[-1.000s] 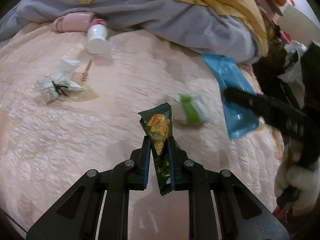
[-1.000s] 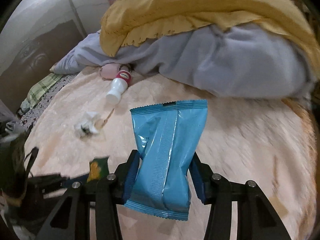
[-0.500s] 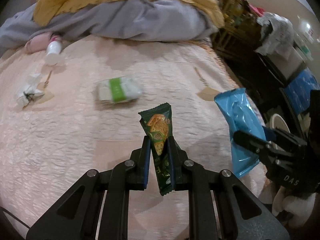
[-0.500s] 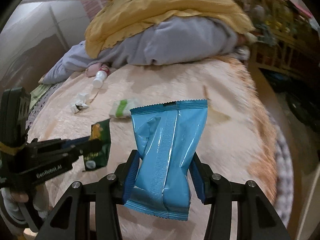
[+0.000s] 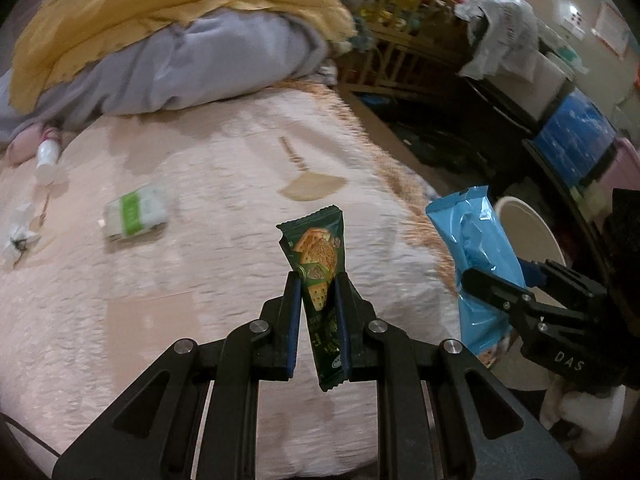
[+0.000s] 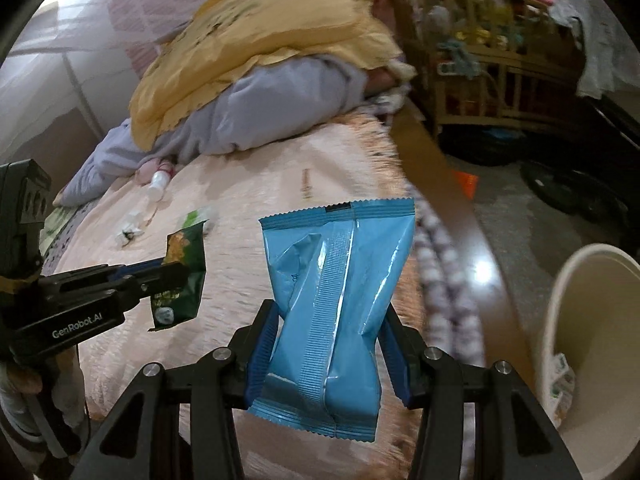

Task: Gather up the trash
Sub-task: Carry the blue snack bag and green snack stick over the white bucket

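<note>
My left gripper [image 5: 317, 280] is shut on a dark green cracker wrapper [image 5: 316, 252], held upright above the pink bedspread [image 5: 180, 280]. In the right wrist view my right gripper [image 6: 328, 312] is shut on a puffy blue snack packet [image 6: 336, 288]; the same blue packet [image 5: 476, 248] shows at the right of the left wrist view. A cream waste bin [image 6: 592, 344] stands on the floor beside the bed, to the right of the blue packet. A green-and-white pack [image 5: 134, 216], a crumpled tissue [image 5: 18, 236] and a small white bottle [image 5: 46, 154] lie on the bed.
Yellow and grey bedding [image 5: 172, 40] is piled at the head of the bed. A wooden crib [image 6: 492, 76] full of things stands past the bed's edge. Dark boxes and a blue crate [image 5: 576, 140] crowd the floor on the right.
Both grippers have swung right, away from the middle of the bed and toward its edge, each keeping its wrapper. The waste bin has come into view.
</note>
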`<state>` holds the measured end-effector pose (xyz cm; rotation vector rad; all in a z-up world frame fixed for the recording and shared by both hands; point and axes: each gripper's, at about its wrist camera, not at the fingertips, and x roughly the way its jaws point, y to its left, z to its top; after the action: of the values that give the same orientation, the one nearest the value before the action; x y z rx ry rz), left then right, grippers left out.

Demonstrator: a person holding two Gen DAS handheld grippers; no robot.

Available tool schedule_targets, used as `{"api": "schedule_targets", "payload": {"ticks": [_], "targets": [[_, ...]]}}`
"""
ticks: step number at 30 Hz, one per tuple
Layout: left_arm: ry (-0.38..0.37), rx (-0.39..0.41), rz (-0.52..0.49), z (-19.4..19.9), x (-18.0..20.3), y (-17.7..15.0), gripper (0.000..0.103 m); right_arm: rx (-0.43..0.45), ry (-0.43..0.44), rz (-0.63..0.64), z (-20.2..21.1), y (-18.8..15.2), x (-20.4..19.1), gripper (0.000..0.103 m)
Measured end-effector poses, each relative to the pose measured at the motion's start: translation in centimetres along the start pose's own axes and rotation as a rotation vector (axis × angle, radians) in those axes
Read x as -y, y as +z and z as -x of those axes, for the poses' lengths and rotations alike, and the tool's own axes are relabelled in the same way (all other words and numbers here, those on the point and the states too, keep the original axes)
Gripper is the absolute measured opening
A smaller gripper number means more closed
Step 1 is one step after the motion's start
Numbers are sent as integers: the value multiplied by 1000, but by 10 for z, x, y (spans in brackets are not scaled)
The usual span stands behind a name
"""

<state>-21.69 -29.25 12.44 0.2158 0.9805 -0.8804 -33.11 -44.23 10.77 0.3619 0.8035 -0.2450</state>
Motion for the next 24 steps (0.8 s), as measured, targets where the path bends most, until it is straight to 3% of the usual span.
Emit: {"api": "schedule_targets", "payload": {"ticks": [24], "targets": [[-119, -56, -192, -39, 142, 6, 14, 54, -148, -180, 68, -42, 124, 48]]}}
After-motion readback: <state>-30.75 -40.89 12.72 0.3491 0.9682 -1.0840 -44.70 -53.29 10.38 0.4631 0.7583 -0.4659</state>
